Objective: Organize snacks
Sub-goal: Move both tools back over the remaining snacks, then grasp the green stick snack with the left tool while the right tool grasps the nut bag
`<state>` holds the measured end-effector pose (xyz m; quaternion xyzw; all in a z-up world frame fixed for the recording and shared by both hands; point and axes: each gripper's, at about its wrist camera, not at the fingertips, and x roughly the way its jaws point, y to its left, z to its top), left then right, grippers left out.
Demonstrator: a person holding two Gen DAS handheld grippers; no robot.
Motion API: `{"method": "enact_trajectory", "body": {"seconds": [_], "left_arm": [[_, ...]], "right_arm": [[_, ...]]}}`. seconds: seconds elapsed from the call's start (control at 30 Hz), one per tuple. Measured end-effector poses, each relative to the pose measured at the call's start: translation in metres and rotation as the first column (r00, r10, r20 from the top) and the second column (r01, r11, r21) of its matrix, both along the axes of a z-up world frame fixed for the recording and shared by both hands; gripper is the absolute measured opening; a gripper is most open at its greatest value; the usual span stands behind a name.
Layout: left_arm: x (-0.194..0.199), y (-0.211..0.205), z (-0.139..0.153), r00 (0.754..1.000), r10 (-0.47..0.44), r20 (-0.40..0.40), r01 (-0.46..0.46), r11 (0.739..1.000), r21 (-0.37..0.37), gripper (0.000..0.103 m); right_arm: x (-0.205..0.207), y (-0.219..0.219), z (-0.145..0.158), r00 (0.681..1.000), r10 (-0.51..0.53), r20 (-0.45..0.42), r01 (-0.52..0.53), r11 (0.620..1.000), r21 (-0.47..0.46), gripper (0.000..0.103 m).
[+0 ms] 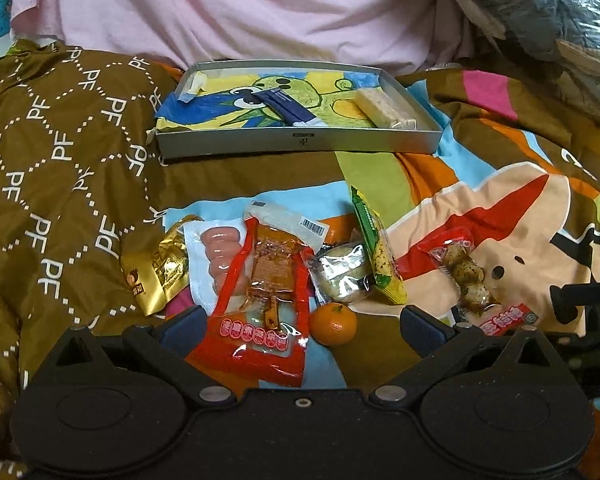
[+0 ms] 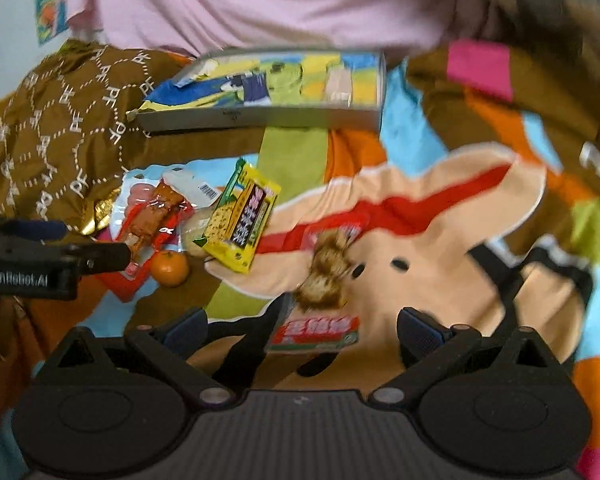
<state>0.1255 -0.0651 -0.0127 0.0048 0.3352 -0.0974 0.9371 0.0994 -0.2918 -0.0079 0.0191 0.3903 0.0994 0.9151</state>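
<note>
Snacks lie on a patterned bedspread. In the left wrist view my left gripper (image 1: pixel 300 326) is open over a red meat packet (image 1: pixel 260 304) and a mandarin (image 1: pixel 333 323), holding neither. Beside them lie a gold packet (image 1: pixel 158 276), a sausage pack (image 1: pixel 216 260), a silver cake packet (image 1: pixel 342 276), a yellow-green bar (image 1: pixel 376 252) and a mushroom-skewer packet (image 1: pixel 466 276). A grey tray (image 1: pixel 300 142) behind holds a blue stick (image 1: pixel 288 104) and a pale bar (image 1: pixel 384 110). In the blurred right wrist view my right gripper (image 2: pixel 302 326) is open just before the mushroom-skewer packet (image 2: pixel 324 276).
A pink cloth (image 1: pixel 240 4) rises behind the tray. Plastic bags (image 1: pixel 560 28) pile at the back right. A brown lettered quilt (image 1: pixel 52 152) bunches up on the left. The left gripper's body (image 2: pixel 28 264) shows at the left edge of the right wrist view.
</note>
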Motion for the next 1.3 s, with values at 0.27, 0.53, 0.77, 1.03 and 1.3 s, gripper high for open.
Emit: {"method": "enact_trajectory", "body": {"seconds": [0.27,0.53,0.77,1.03,1.3], "left_arm": [[0.017,-0.002,-0.001,0.998,-0.049,-0.024,0.050,0.998,0.042,0.102],[0.044,-0.014,-0.003,0.996,-0.088,-0.025,0.089,0.996,0.026,0.102],[0.072,-0.036,-0.009,0.983,-0.174,-0.050,0.173,0.984,-0.032,0.102],[0.106,-0.063,-0.012,0.967,-0.243,-0.070,0.239,0.969,-0.057,0.101],[0.121,-0.069,-0.016,0.949,-0.286,-0.135,0.269,0.954,-0.131,0.078]], "right_arm": [[0.027,-0.002,-0.003,0.991,0.128,-0.031,-0.127,0.991,0.048,0.103],[0.061,-0.013,-0.023,0.969,0.243,-0.053,-0.245,0.969,-0.034,0.103],[0.077,-0.021,-0.033,0.961,0.267,-0.076,-0.269,0.963,-0.005,0.103],[0.087,-0.034,-0.029,0.964,0.250,-0.094,-0.234,0.961,0.150,0.101],[0.091,-0.043,-0.027,0.969,0.225,-0.098,-0.199,0.956,0.217,0.072]]}}
